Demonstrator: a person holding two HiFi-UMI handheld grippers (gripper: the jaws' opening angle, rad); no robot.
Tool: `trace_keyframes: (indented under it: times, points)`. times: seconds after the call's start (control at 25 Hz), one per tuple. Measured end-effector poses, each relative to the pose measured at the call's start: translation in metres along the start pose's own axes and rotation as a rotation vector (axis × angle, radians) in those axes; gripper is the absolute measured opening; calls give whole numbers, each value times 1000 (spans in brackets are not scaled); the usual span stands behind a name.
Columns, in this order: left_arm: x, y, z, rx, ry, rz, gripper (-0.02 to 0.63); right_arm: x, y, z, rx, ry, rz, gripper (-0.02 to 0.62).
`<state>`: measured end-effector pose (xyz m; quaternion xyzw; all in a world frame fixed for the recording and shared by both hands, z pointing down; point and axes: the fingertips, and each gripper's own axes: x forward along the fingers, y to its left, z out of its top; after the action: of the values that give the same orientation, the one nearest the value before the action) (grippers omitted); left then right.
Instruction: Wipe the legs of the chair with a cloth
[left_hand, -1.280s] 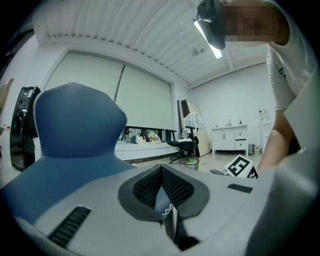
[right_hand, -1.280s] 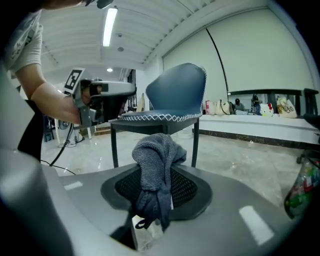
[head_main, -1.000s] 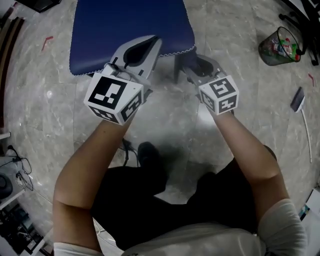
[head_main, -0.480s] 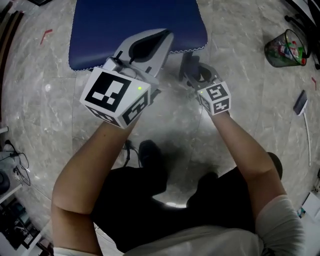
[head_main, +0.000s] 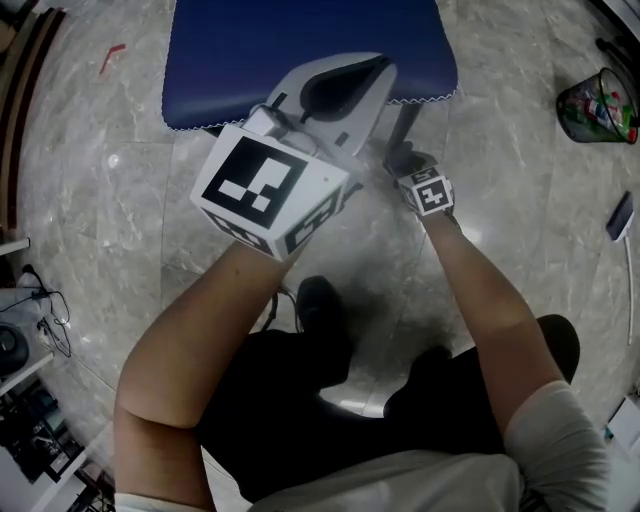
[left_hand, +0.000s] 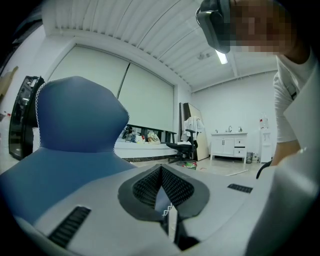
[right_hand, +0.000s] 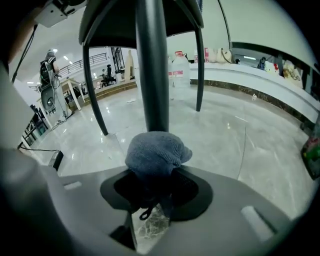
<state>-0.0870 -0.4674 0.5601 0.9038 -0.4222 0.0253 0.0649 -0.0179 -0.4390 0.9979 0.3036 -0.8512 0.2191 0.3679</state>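
Cloth against chair leg (open floor beyond).

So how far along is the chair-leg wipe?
Done: the cloth is clamped in the right gripper. In hand: it sits at the nearest chair leg; contact is likely but not certain. The left gripper is shut and empty, up by the blue seat. Left: the other legs in view. Nothing shows whether any leg is clean yet.

Head view looks steeply down at the chair. Right gripper view's low, right up against its leg, I think.
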Motion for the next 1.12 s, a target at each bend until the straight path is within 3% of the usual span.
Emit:
trace_keyframes:
  times: [0.12,0.4,0.52,0.68,0.96,1.12]
  points:
    - [-3,-3,1,20,-8,-9,6,-32,6,31,-18,-64,-1,138]
    - [-1,-4,0,8,22,9,6,-188,24,186,-153,-372,10,138]
    - [3,-7,1,18,25,2,6,-213,22,211,-161,-424,-3,140]
    - [3,-6,2,-2,18,4,6,-179,18,179,-136,-410,-37,138]
    - [3,-4,0,0,15,-2,6,-63,7,64,-79,-177,-23,137]
    - [3,-6,0,8,14,-9,6,-19,1,19,-86,-65,-37,135]
